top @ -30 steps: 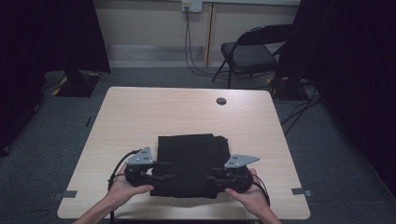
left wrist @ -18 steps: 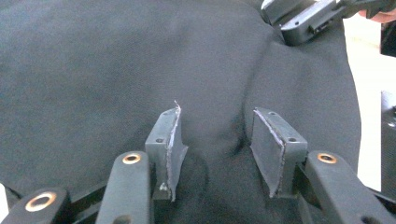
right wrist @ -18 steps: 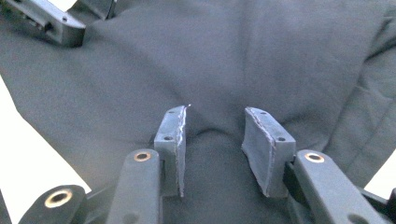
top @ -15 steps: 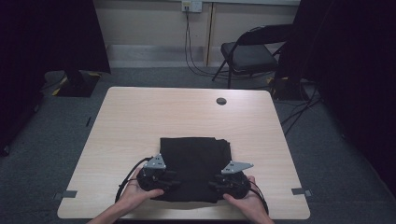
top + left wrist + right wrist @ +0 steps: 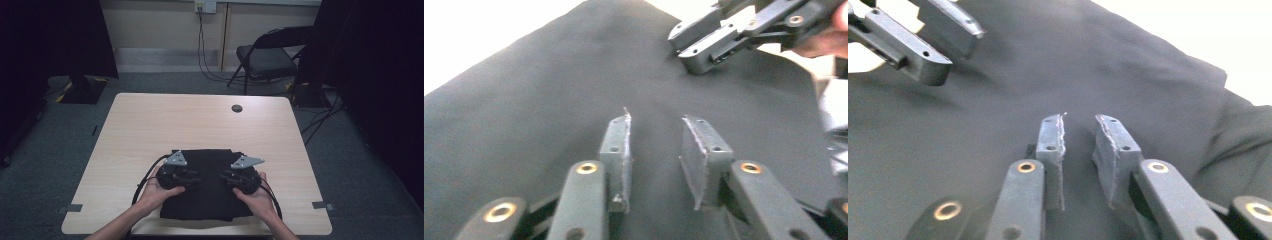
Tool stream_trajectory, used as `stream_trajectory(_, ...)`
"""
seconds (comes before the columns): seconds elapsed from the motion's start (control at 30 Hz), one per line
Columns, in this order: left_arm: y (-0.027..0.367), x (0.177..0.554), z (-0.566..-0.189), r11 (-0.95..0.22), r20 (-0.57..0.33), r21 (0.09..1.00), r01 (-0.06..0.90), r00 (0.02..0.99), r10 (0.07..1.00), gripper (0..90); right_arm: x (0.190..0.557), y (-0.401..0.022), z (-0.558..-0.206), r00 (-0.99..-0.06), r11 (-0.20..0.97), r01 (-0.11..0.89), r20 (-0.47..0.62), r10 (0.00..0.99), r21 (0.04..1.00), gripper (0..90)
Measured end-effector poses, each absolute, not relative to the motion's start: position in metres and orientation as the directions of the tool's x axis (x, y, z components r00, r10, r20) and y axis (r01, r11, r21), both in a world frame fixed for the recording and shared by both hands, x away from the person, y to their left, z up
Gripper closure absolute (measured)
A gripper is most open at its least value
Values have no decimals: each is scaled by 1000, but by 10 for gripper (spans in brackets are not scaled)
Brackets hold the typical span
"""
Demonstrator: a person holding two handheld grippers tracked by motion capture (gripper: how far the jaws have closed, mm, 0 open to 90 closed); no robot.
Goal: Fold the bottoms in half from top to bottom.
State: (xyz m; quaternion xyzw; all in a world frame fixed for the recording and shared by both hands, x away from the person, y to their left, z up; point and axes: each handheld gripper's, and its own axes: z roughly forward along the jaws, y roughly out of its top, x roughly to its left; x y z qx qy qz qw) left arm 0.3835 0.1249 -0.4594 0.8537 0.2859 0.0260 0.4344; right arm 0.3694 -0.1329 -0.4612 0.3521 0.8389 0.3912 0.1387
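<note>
My left gripper [image 5: 192, 176] and right gripper [image 5: 227, 177], jaws narrowing but unclenched, face inward over the black cloth [image 5: 206, 200] beneath.

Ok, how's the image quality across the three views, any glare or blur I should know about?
High view: dim, dark room edges, black cloth shows little detail. Left gripper view: table blown out white, jaws slightly soft. Right gripper view: the same white washout, cloth folds readable.

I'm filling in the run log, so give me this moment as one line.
scene: folded black cloth on wooden table | left gripper: jaws closing, tips on cloth | right gripper: same
</note>
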Motion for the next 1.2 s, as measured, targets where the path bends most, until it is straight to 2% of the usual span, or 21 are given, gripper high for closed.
stream_trajectory(0.03, 123, 387, -464, -468, -211, 743, 478, 831, 514, 658, 376, -133, -465, -706, 445, 494, 46, 707, 747, 739)
stream_trajectory(0.1, 121, 388, -475, -512, -169, 724, 463, 838, 519, 657, 385, -136, -474, -689, 446, 525, 54, 723, 725, 741)
stream_trajectory(0.2, 123, 390, -488, -515, -187, 719, 467, 843, 505, 629, 387, -145, -485, -687, 431, 538, 81, 722, 725, 741)
stream_trajectory(0.37, 119, 382, -489, -532, -139, 724, 439, 849, 510, 591, 377, -139, -487, -678, 456, 514, 19, 735, 727, 741)
stream_trajectory(0.5, 119, 376, -486, -551, -164, 704, 449, 857, 489, 614, 372, -144, -486, -699, 445, 543, 90, 709, 712, 737)
stream_trajectory(0.57, 118, 368, -481, -566, -167, 699, 437, 869, 466, 619, 367, -144, -484, -717, 465, 535, 88, 691, 705, 736)
stream_trajectory(0.67, 115, 366, -475, -544, -164, 739, 398, 889, 428, 590, 364, -140, -482, -724, 485, 528, 72, 686, 697, 718)
stream_trajectory(0.73, 113, 368, -474, -540, -172, 746, 390, 896, 409, 619, 364, -140, -481, -727, 489, 525, 69, 683, 697, 700)
stream_trajectory(0.77, 109, 371, -476, -528, -155, 762, 376, 897, 415, 626, 367, -138, -478, -724, 474, 532, 88, 684, 701, 661)
stream_trajectory(0.83, 106, 377, -483, -549, -165, 738, 393, 893, 418, 631, 371, -137, -472, -712, 458, 525, 76, 698, 717, 625)
stream_trajectory(0.97, 107, 382, -489, -539, -198, 729, 422, 883, 425, 648, 390, -132, -459, -708, 424, 509, 84, 701, 749, 482)
stream_trajectory(1.03, 108, 382, -490, -532, -203, 731, 427, 881, 428, 648, 408, -123, -458, -719, 427, 498, 85, 690, 755, 367)
stream_trajectory(1.07, 108, 382, -490, -532, -203, 731, 427, 881, 428, 648, 408, -123, -458, -719, 427, 498, 85, 690, 755, 367)
stream_trajectory(1.1, 107, 381, -490, -528, -204, 731, 432, 877, 436, 651, 424, -113, -460, -734, 438, 502, 99, 672, 745, 299)
stream_trajectory(1.2, 106, 380, -490, -533, -188, 734, 420, 880, 435, 652, 445, -99, -465, -743, 448, 509, 113, 660, 735, 249)
